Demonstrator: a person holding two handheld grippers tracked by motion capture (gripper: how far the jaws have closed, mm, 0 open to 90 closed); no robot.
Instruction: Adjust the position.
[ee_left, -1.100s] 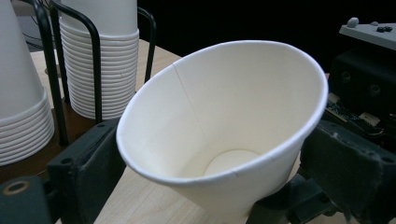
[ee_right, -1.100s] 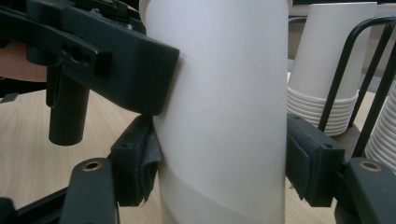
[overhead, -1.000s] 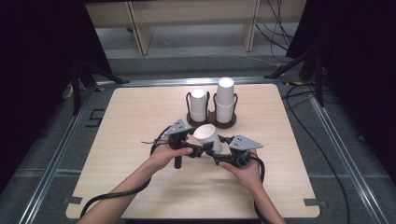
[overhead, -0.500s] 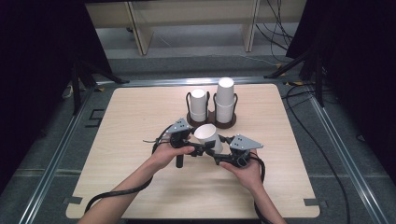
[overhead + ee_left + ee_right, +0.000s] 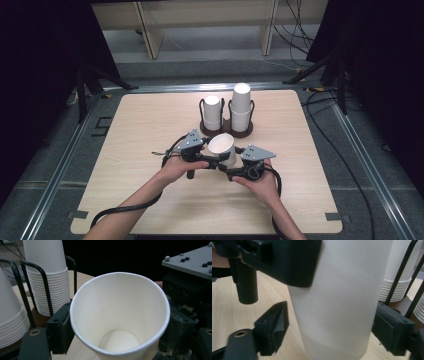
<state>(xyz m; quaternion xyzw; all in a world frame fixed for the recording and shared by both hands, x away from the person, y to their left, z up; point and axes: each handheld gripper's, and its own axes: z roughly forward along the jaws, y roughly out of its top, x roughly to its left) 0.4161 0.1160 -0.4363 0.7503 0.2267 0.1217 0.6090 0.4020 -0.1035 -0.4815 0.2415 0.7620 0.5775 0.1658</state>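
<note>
Cup holder (image 5: 227,131) just behind tongs

The paper cup's (image 5: 337,302) rim, seemingly blurred, runs off the top edge.

We find little change over the last second: the paper cup (image 5: 222,148) between the left gripper (image 5: 212,161) and the right gripper (image 5: 226,169) has tipped slightly, its open mouth now turned a little more up and toward the person. Both hands have edged marginally nearer the table's front edge.

Wooden table (image 5: 140,145) bears a cup rack (image 5: 227,131).
</note>
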